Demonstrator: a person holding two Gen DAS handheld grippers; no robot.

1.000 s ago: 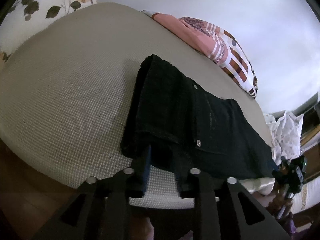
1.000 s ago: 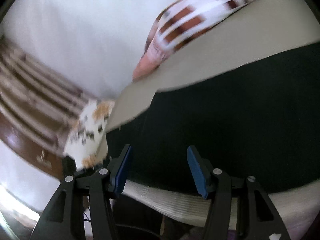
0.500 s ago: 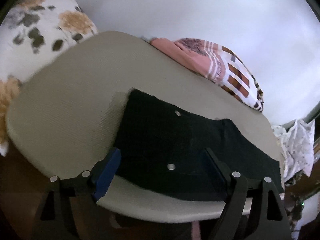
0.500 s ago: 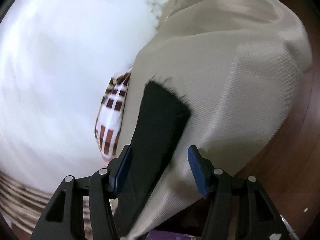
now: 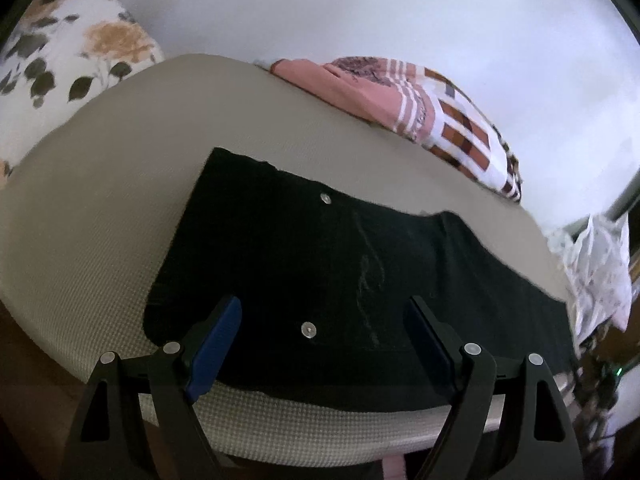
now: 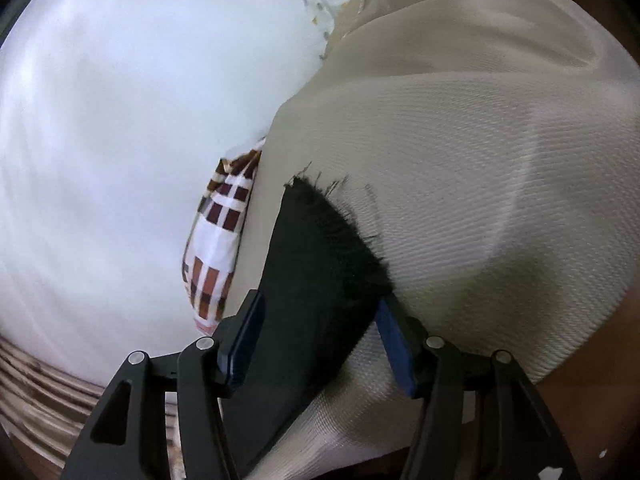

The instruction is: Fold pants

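Black pants (image 5: 320, 264) lie flat on a beige bed (image 5: 100, 208), waistband end at the left, with two metal buttons showing. My left gripper (image 5: 324, 320) is open and empty, hovering at the pants' near edge. In the right wrist view the frayed leg end of the pants (image 6: 316, 248) lies on the bed (image 6: 480, 160). My right gripper (image 6: 320, 308) is open, its fingers on either side of the leg end, not closed on it.
A pink and brown patterned blanket (image 5: 420, 108) lies along the far edge by the white wall; it also shows in the right wrist view (image 6: 220, 240). A floral pillow (image 5: 72, 60) is at the far left. Printed cloth (image 5: 596, 264) hangs at the right.
My left gripper let go of the pants' waist end, opened and drew back; the pants now lie flat. My right gripper swung from the middle of the pants to the frayed leg end.
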